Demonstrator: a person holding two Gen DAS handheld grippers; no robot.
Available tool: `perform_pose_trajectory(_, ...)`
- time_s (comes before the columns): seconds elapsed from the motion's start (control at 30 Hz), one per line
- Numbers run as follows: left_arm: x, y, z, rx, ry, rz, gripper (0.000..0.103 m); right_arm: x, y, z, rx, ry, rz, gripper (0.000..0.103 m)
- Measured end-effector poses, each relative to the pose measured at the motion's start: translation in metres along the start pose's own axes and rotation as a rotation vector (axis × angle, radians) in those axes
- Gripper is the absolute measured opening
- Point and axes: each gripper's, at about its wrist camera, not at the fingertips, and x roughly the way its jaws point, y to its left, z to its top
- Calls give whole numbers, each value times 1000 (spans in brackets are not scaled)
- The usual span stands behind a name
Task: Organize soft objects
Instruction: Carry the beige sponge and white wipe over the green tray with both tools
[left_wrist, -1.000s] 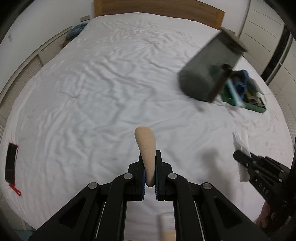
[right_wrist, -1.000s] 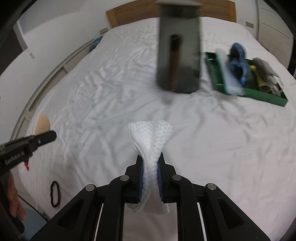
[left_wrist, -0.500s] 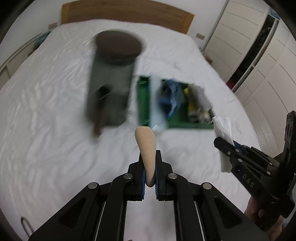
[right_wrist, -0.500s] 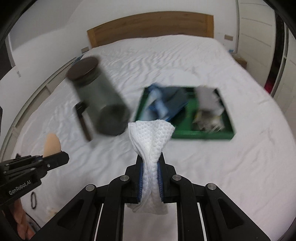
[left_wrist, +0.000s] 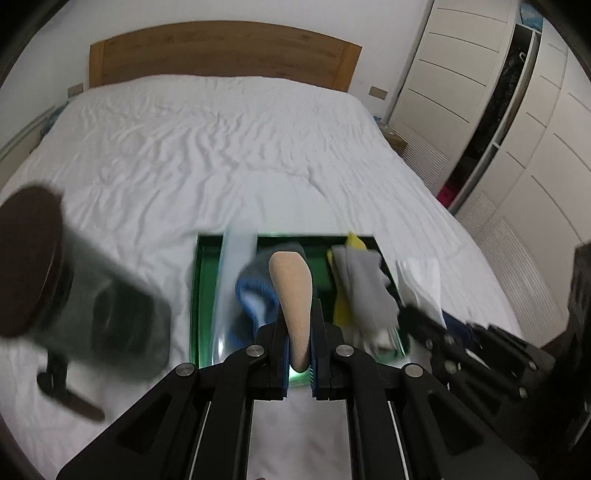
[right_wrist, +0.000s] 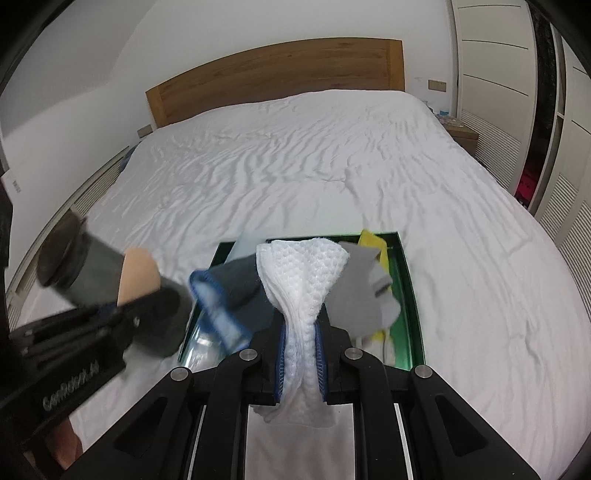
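My left gripper (left_wrist: 299, 332) is shut on a beige soft pad (left_wrist: 293, 291) and holds it just above the near edge of a green tray (left_wrist: 197, 295) on the bed. My right gripper (right_wrist: 300, 328) is shut on a white waffle cloth (right_wrist: 301, 280), also over the green tray (right_wrist: 410, 295). The tray holds a blue-edged cloth (left_wrist: 251, 295), a grey cloth (left_wrist: 365, 291), a yellow cloth (left_wrist: 354, 242) and a clear bag (left_wrist: 232, 266). Each gripper shows at the other view's edge: the right gripper (left_wrist: 424, 317) and the left gripper (right_wrist: 122, 306).
A dark grey cylinder with a brown lid (left_wrist: 74, 291) lies on the white bed sheet (left_wrist: 221, 147) left of the tray. A wooden headboard (left_wrist: 221, 51) stands at the far end. White wardrobe doors (left_wrist: 517, 129) line the right side.
Both grippers have swung toward the green tray and moved closer, so it now lies right under them. The cylinder has shifted to the left of both views. Both grips are unchanged.
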Motion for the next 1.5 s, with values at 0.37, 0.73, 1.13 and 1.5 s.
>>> perform_pose_trajectory(0.37, 50, 4, 37, -8, -3, 90, 6, 70, -6, 33, -3, 13, -4, 13)
perform_pose_trajectory(0.73, 84, 28, 40, -35, 7, 210, 6, 103, -28, 40, 14, 21, -44, 13)
perform_pose_trajectory(1.13, 117, 22, 17, -11, 98, 192, 6, 136, -36, 37, 18, 61, -70, 14)
perform_pose_trajectory(1.5, 136, 7, -4, 45, 174, 111, 6, 167, -34, 36, 23, 89, -7, 14)
